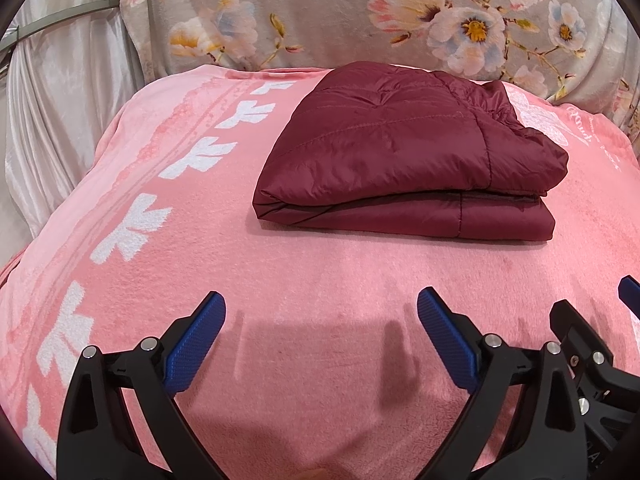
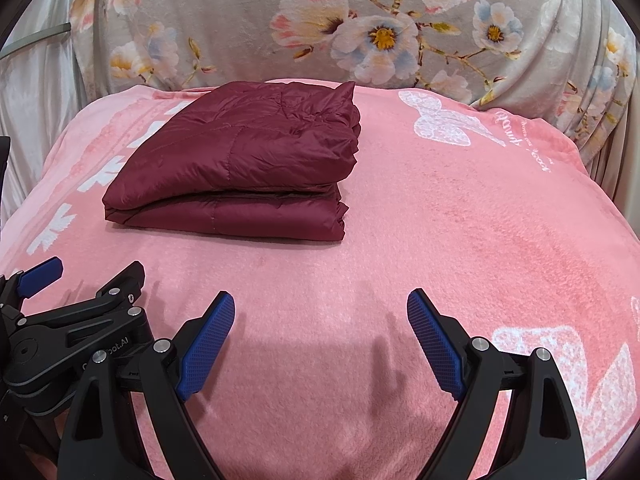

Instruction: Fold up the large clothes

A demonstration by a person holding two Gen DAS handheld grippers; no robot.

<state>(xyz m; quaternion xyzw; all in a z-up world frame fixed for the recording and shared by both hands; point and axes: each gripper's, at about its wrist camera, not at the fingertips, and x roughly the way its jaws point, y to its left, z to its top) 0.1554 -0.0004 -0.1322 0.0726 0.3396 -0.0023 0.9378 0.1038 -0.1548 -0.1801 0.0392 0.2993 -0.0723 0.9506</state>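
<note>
A dark red quilted jacket (image 1: 400, 152) lies folded in a compact stack on the pink blanket (image 1: 320, 280); it also shows in the right wrist view (image 2: 240, 160). My left gripper (image 1: 322, 304) is open and empty, hovering over the blanket in front of the jacket. My right gripper (image 2: 320, 304) is open and empty too, in front and to the right of the jacket. Neither touches the jacket. The right gripper's body shows at the right edge of the left wrist view (image 1: 580, 360), and the left gripper's body shows at the left edge of the right wrist view (image 2: 72, 328).
The pink blanket (image 2: 440, 240) with white leaf and butterfly prints covers the raised surface. A grey floral cloth (image 1: 360, 12) hangs behind it. A pale satin curtain (image 1: 60, 100) hangs at the left. The blanket drops away at its left and right edges.
</note>
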